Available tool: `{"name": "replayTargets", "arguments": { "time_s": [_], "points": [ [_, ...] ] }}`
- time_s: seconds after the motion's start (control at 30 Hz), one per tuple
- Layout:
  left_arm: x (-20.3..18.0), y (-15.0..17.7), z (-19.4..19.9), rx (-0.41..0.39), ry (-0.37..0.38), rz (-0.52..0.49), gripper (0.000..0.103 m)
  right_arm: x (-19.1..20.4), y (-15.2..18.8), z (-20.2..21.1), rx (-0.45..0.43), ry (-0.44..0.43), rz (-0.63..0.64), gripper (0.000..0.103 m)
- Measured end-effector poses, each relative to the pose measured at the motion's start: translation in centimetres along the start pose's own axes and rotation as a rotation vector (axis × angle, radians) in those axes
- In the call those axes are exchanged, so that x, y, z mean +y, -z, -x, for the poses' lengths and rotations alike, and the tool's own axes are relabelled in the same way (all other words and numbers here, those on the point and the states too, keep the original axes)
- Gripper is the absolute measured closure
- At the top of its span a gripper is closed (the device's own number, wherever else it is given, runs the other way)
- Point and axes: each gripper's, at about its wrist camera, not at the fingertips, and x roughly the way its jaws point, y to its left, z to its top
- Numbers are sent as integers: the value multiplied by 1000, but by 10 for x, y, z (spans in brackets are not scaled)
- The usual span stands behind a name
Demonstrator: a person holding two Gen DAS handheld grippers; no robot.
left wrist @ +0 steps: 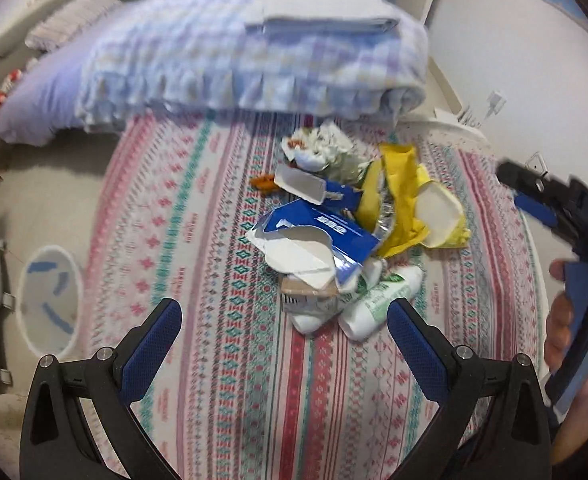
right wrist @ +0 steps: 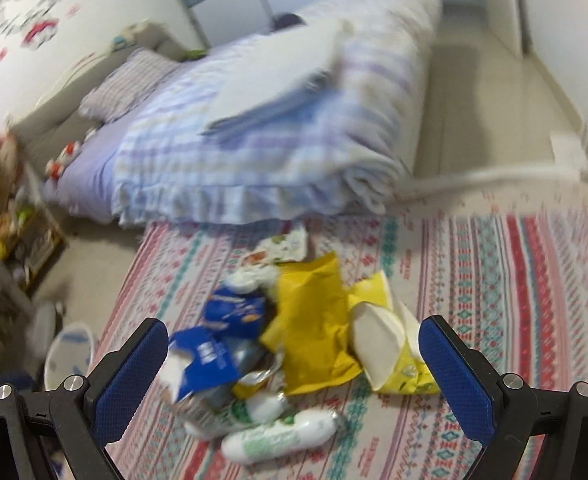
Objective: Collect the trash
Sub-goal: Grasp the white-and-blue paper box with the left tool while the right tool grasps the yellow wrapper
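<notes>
Left claw (left wrist: 284,322) hangs low over the patterned rug (left wrist: 222,400), blue pads spread wide, nothing between them. Right claw (right wrist: 294,346) is just as slack, wide apart and empty, above the same rug. Straight ahead of both, the trash pile (left wrist: 333,232) sits heaped on the rug: two white-and-green bottles (right wrist: 278,438) nearest, lying on their sides, then a torn blue carton (left wrist: 317,228), a crumpled yellow bag (right wrist: 309,320) and a white tray (left wrist: 439,216) just beside it. Off to the left, on the bare floor, a white bin (left wrist: 50,300). Beyond the pile, a folded checked quilt (left wrist: 254,64) on the bed, blurred.
</notes>
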Motion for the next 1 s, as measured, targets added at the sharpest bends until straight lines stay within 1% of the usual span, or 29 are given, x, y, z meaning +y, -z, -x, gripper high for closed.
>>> {"name": "replayTargets", "arguments": {
  "time_s": [0.03,0.1,0.13,0.17,0.2,0.27,0.33,0.4,0.43,0.5,0.53,0.6,0.63,0.67,0.7,0.77,0.87,1.0],
  "points": [
    [7,-3,-7,9,23,27,0,-10,1,-9,20,3,-41,0],
    [26,-15,-29,44,74,128,0,-26,3,-24,65,-4,-98,0],
    [34,-19,-37,53,96,166,1,-31,3,-27,76,-16,-113,0],
    [45,-23,-48,62,136,227,1,-35,3,-30,82,-26,-126,0],
    [51,-26,-56,69,164,266,1,-38,3,-32,87,-20,-125,0],
    [55,-29,-72,90,232,320,7,-43,2,-38,101,18,-105,0],
    [55,-32,-83,114,249,335,8,-46,0,-44,116,48,-90,0],
    [51,-34,-96,150,250,326,21,-49,-2,-49,127,47,-97,0],
    [50,-35,-101,168,264,323,30,-49,-3,-50,128,48,-95,0],
    [49,-37,-108,180,296,337,32,-49,-3,-55,137,76,-65,0],
    [50,-39,-109,178,304,341,34,-48,-2,-57,145,92,-51,0],
    [47,-39,-112,179,324,344,55,-54,-1,-66,172,120,-44,0],
    [47,-40,-114,187,325,346,72,-57,-1,-69,182,128,-50,0],
    [46,-39,-115,193,336,349,76,-62,0,-74,194,141,-59,0],
    [46,-39,-114,179,349,346,78,-66,0,-77,202,149,-65,0],
    [43,-40,-108,146,355,330,91,-71,4,-83,223,165,-67,0],
    [44,-41,-98,128,398,345,100,-69,5,-85,231,164,-40,5],
    [48,-38,-76,91,434,343,101,-59,3,-81,203,147,-2,6]
  ]
}}
